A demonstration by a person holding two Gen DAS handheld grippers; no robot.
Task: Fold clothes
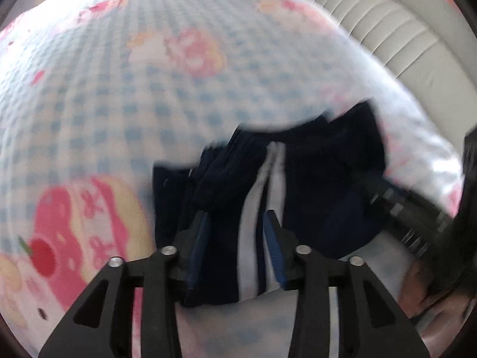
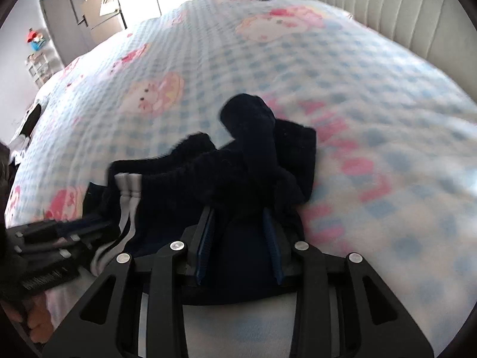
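Motion blur softens most of the left wrist view: the checked bedspread [image 1: 125, 95] loses its cartoon prints to pink smears, and the far edge of the dark navy garment [image 1: 313, 179] is smudged. The right gripper [image 1: 417, 214] enters there as a streaked black shape cut off by the frame's right edge, its fingertips not discernible. The garment's near part is hidden behind the left gripper [image 1: 237, 232], so its outline cannot be made out. In the right wrist view the bedspread's right half is blurred, shelf items [image 2: 35, 40] at far left are too small to identify, and the headboard [image 2: 387, 9] is cropped.
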